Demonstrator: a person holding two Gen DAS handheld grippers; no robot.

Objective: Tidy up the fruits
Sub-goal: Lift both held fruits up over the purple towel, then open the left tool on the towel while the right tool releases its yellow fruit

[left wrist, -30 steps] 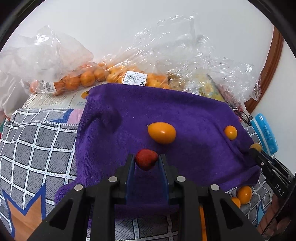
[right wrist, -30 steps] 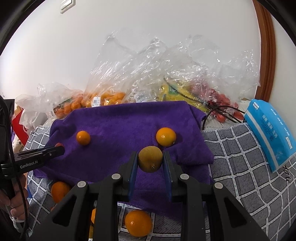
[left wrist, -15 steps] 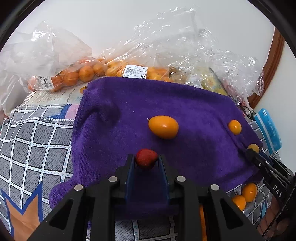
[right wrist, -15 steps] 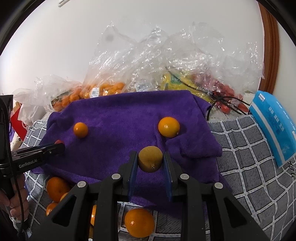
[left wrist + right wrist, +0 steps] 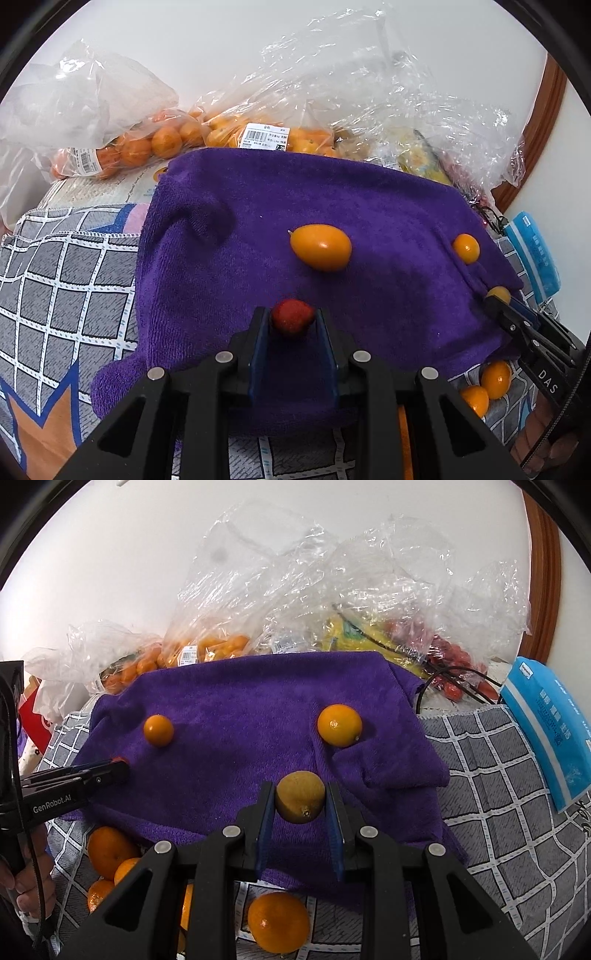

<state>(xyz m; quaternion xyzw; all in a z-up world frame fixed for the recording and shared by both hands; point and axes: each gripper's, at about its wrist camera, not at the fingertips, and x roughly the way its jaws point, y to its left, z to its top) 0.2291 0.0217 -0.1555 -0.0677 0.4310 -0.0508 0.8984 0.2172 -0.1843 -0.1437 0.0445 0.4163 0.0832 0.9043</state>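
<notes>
Left claw (image 5: 293, 321): a small red fruit (image 5: 291, 316) was pinched between the blue pads at the tips, just above the near part of the purple towel (image 5: 229, 280). The jaws had just been easing apart by a hair, with the fruit between them and the pads touching its sides.

Right claw (image 5: 300, 802): a dull yellow-brown round fruit (image 5: 300, 800) was gripped between the pads, over the towel's front edge. Those jaws had just been opening slightly as well, yet contact on both sides of the fruit was seen.

On the towel, an oval orange fruit (image 5: 320, 246) was seen beyond the left claw, well apart from it. A small orange fruit (image 5: 158, 730) was seen far left in the right wrist view, and a larger one (image 5: 339, 724) behind the right claw, to its right. Loose oranges (image 5: 279, 926) lay off the towel on the grey checked cloth (image 5: 509, 834) at the near edge.

Clear plastic bags of oranges (image 5: 155, 142) were piled behind the towel against the white wall. A blue packet (image 5: 550, 731) lay on the right, clear of the towel. Whether the surface under the cloth was a tabletop could not be told.
</notes>
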